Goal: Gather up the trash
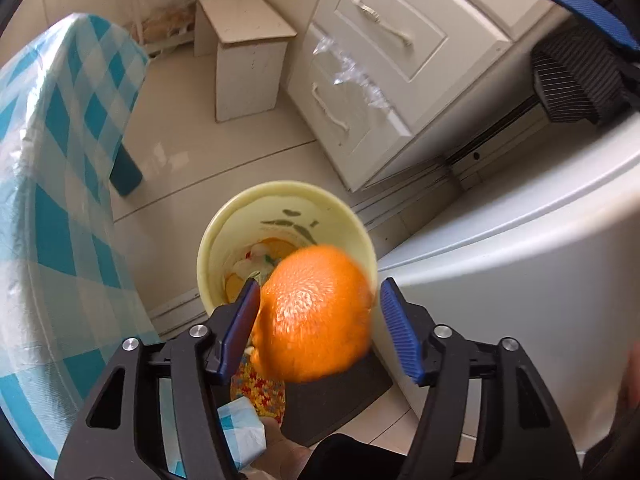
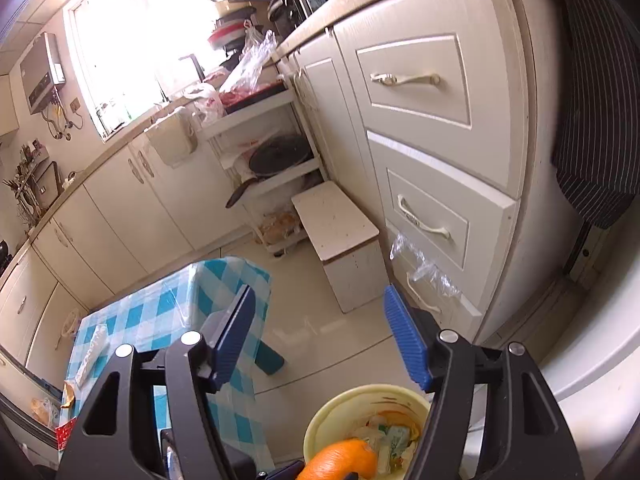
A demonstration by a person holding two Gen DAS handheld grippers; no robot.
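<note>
While my left gripper [image 1: 320, 330] hangs released around the round orange peel [image 1: 318, 314], it sits above the pale yellow plastic bin [image 1: 224, 216]. My right gripper [image 2: 320, 336] is spread wide, holding nothing.

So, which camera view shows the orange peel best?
The left wrist view. There the orange peel fills the space between the open left gripper fingers, above the yellow bin. The right wrist view shows only part of the peel at the bottom edge, over the same bin.
</note>
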